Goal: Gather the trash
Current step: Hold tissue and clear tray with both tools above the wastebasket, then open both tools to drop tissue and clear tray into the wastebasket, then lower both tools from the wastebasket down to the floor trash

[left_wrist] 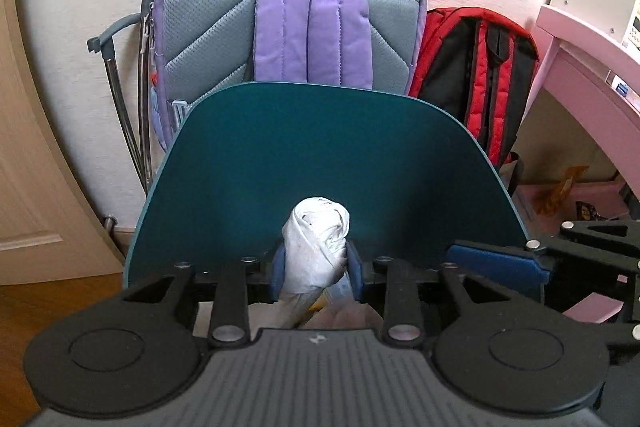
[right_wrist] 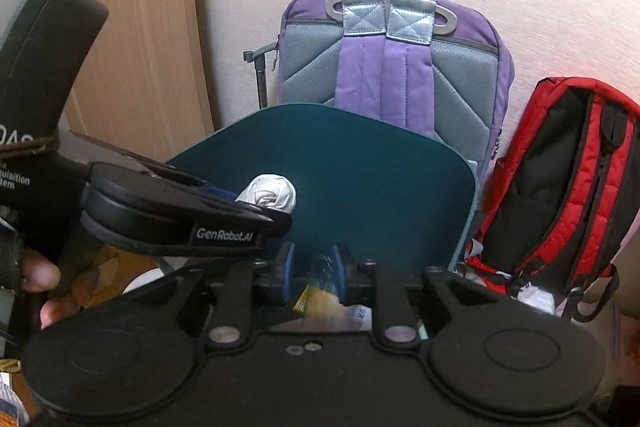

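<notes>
My left gripper (left_wrist: 317, 267) is shut on a crumpled white paper wad (left_wrist: 316, 251), held in front of the raised teal bin lid (left_wrist: 340, 163). The wad also shows in the right wrist view (right_wrist: 270, 195), sticking out of the left gripper (right_wrist: 264, 205). My right gripper (right_wrist: 312, 267) is shut on a clear plastic wrapper (right_wrist: 324, 265) just below the teal lid (right_wrist: 360, 187). Under both grippers lies more trash, with a yellow scrap (right_wrist: 310, 301) among it. The bin's body is hidden behind the grippers.
A purple backpack (left_wrist: 288, 27) and a red-and-black backpack (left_wrist: 476, 75) lean on the white wall behind the lid. A wooden door (right_wrist: 132, 35) stands at the left. Pink furniture (left_wrist: 588, 75) with snack wrappers (left_wrist: 560, 187) beneath is at the right.
</notes>
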Demonstrator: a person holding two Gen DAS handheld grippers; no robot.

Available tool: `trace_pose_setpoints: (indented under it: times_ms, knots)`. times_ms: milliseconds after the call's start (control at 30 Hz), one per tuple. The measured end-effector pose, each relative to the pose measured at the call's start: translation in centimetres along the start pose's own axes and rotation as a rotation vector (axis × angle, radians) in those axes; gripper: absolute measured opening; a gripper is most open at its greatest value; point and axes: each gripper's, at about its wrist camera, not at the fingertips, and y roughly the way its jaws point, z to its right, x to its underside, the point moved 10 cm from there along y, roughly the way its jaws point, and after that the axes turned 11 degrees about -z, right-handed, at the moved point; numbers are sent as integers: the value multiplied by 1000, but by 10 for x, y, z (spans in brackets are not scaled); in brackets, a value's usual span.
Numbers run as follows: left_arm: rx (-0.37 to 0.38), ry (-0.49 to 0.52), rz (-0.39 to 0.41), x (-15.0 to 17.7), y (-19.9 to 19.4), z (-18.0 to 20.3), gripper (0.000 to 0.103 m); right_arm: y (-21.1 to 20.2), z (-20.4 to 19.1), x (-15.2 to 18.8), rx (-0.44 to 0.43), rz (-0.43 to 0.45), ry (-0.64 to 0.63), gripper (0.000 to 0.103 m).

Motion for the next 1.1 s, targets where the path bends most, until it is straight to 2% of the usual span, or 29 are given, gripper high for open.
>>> trace_pose_setpoints:
  times_ms: [67, 133, 267, 367, 467, 800, 933, 1100]
  knots:
    - [-16, 3, 14, 0, -5, 1, 63, -7, 1, 2, -4, 1, 10, 22]
    - [-37, 1, 34, 1, -12, 0, 69, -13, 3, 3, 1, 5, 12, 24]
    - [-25, -10, 41, 5, -26, 3, 69, -31, 2, 6, -3, 10, 13, 30]
    - [-21, -3, 50, 13, -41, 8, 69, -48, 0, 9, -3, 21, 12, 40]
    - [-26, 5, 57, 22, -58, 13, 69, -67, -4, 14, -3, 30, 10, 43]
    - [-23, 26, 86, 57, -119, 33, 69, -124, -20, 38, 1, 57, 13, 46]
    - [-19, 40, 85, 79, -139, 39, 74, -144, -29, 52, 5, 59, 8, 46]
    - [-15, 58, 66, 113, -154, 45, 75, -160, -41, 73, 13, 52, -2, 47]
